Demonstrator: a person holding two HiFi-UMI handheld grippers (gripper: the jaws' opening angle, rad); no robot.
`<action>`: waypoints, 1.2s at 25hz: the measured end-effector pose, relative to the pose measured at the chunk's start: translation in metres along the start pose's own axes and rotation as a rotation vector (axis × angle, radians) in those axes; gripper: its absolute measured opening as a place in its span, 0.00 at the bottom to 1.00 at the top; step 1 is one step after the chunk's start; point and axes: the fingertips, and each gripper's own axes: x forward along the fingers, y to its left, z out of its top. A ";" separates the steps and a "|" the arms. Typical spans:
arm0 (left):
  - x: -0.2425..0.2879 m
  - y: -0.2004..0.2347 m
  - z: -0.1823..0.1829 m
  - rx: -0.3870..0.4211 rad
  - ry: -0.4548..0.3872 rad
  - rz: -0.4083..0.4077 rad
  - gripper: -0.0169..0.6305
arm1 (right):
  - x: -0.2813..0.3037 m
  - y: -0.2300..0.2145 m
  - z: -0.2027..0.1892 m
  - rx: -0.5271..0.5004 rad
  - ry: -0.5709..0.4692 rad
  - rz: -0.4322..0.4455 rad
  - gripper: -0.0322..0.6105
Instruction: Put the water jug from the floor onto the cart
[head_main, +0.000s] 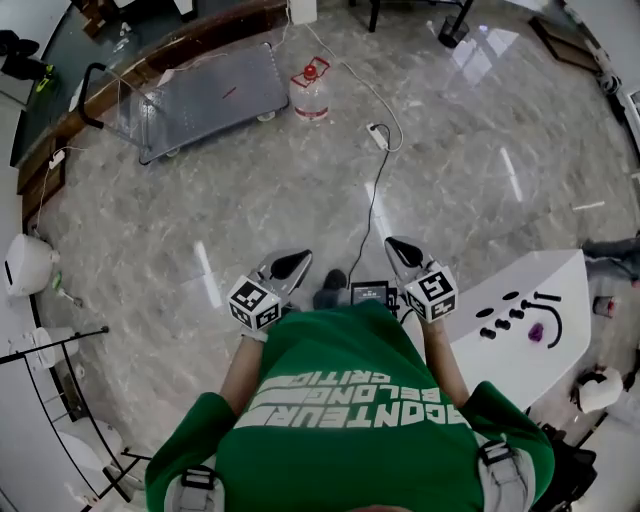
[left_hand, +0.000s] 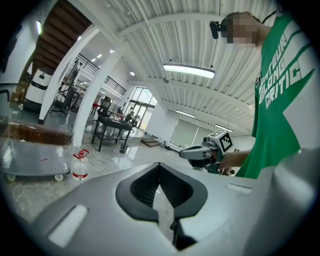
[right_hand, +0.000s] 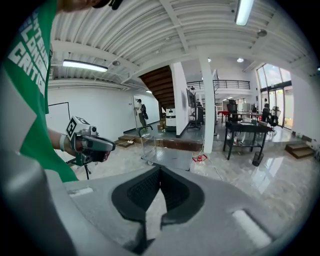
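A red-capped water jug (head_main: 311, 88) stands upright on the marble floor (head_main: 470, 150), just beside the flatbed cart (head_main: 190, 95). Well apart from the cart, the left gripper (head_main: 293, 264) and right gripper (head_main: 401, 251) are both clenched, grasping nothing.

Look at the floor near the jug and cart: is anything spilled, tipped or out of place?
Nothing is spilled; the water jug stands upright beside the cart. The one oddity is a loose cable trailing across the open floor, where feet could catch it.
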 end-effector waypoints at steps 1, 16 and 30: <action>0.005 -0.003 0.002 -0.002 0.000 -0.005 0.04 | -0.006 -0.008 0.006 -0.021 0.008 0.002 0.04; 0.019 0.005 0.018 -0.006 -0.041 0.049 0.04 | 0.029 -0.026 0.046 -0.071 -0.065 0.061 0.04; 0.089 0.044 0.051 0.025 -0.030 -0.096 0.04 | 0.052 -0.064 0.047 -0.034 -0.022 -0.028 0.04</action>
